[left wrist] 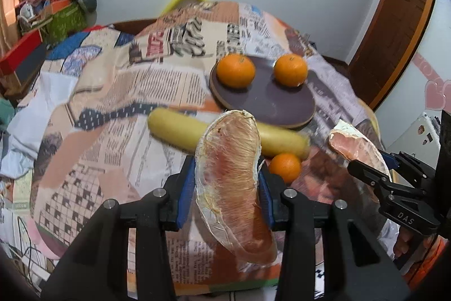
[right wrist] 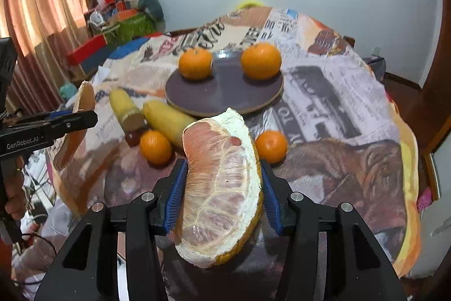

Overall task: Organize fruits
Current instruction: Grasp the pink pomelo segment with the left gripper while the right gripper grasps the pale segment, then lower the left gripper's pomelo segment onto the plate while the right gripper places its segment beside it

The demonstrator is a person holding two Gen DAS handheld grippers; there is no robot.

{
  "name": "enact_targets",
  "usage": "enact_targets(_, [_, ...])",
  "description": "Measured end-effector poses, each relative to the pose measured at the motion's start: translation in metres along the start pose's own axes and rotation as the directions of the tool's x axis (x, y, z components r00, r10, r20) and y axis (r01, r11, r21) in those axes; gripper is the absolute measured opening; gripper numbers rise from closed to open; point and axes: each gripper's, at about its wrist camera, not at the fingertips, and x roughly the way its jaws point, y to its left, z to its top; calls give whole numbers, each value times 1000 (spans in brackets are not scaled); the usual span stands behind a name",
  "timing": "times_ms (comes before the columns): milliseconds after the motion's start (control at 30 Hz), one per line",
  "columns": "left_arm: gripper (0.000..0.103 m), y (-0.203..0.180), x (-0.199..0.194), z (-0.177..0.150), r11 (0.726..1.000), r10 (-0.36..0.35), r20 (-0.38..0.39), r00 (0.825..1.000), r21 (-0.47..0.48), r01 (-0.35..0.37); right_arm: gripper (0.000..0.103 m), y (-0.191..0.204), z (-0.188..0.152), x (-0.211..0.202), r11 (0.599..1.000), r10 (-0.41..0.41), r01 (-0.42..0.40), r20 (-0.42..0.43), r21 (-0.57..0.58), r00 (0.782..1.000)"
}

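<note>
My left gripper (left wrist: 228, 179) has its blue-padded jaws pinching a long pink pomelo segment wrapped in white pith (left wrist: 231, 188), lifted clear of the tabletop covered with a newspaper-print cloth (left wrist: 107, 109). My right gripper (right wrist: 222, 182) has its jaws clamped the same way on a second, broader pink pomelo wedge with thick white rind (right wrist: 220, 188), also off the cloth. Taking the round dark purple plate with a pale wooden edge (right wrist: 225, 95) as the landmark: two orange mandarins sit on it, one at its far left rim (right wrist: 195, 63) and one at its far right rim (right wrist: 261, 61), well apart from each other. Just in front of the plate, toward me and to its left, lies a pale yellow peeled banana piece (right wrist: 166, 120), and farther left a second yellow banana piece with a brown cut end (right wrist: 125, 109). In front of the plate two more small orange mandarins rest on the cloth, one to the near left (right wrist: 155, 147) touching the first banana piece, one to the near right (right wrist: 271, 146). Both pomelo pieces hang nearer to me than the plate.
</note>
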Motion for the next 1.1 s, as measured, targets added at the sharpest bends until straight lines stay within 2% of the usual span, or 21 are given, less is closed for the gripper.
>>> enact_targets(300, [41, -16, -6, 32, 999, -25, 69, 997, 33, 22, 46, -5, 29, -11, 1000, -3, 2, 90, 8, 996])
enact_targets(567, [41, -24, 6, 58, 998, -44, 88, 995, 58, 38, 46, -8, 57, -10, 1000, 3, -4, 153, 4, 988])
enact_targets(800, [41, -25, 25, 79, 996, -54, 91, 994, 69, 48, 47, -11, 78, 0, 1000, 9, -8, 182, -5, 983])
enact_targets(1100, [41, -24, 56, 99, 995, -61, 83, 995, 86, 54, 47, -17, 95, 29, 1000, 16, -15, 173, -10, 985])
